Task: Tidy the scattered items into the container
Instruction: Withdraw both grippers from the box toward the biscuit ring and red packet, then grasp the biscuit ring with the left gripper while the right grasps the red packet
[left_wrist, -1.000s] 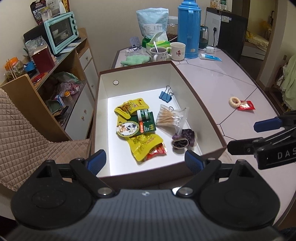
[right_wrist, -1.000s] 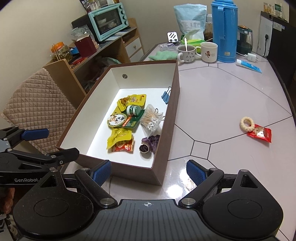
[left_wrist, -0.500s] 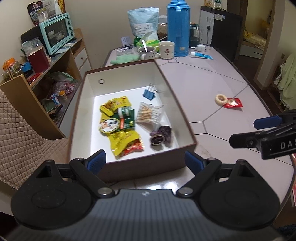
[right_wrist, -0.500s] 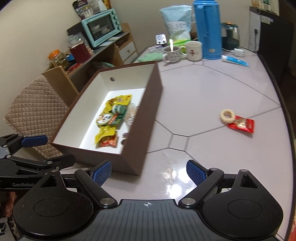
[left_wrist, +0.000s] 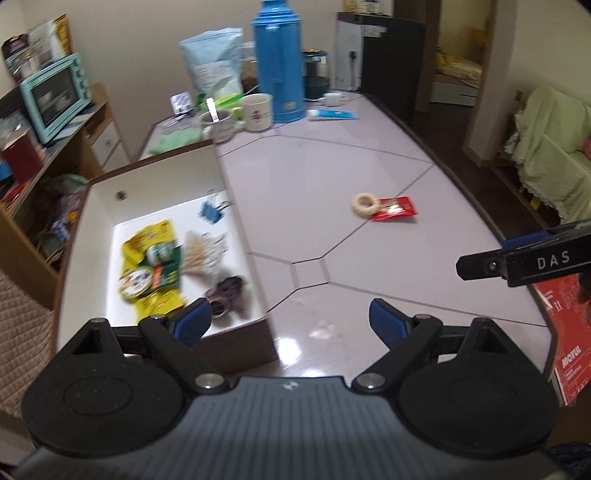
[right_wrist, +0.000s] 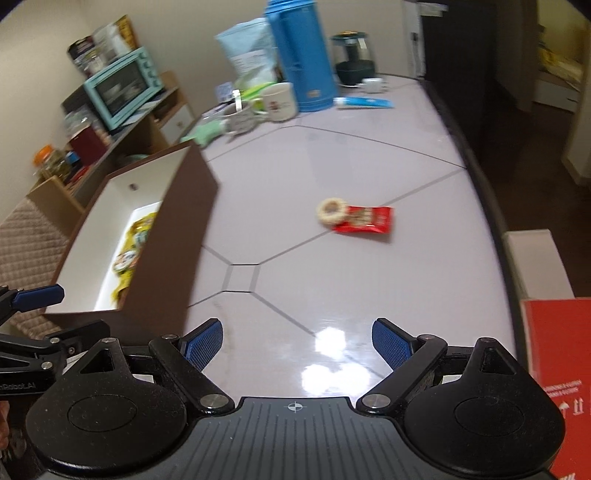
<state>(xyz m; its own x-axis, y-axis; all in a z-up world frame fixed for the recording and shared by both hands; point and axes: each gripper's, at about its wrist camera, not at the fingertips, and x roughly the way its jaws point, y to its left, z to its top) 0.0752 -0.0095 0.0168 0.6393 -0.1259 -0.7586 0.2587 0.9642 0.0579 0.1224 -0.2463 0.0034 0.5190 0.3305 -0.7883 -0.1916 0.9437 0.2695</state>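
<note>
glossy pale tiled surface (right_wrist: 369, 155), brown cardboard box with white inside (left_wrist: 236, 206) on its left side already holding snack packets, both grippers (left_wrist: 290, 319) (right_wrist: 297, 341) empty with fingers spread wide, small red snack packet (right_wrist: 364, 220) and beige ring-shaped biscuit (right_wrist: 330, 211) touching, out on the surface well right of the box

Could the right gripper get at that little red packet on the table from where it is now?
Probably yes. The right gripper is open and empty, and only bare tabletop lies between it and the red packet. A cream ring touches the packet's left end; the brown box stands off to the left.
</note>
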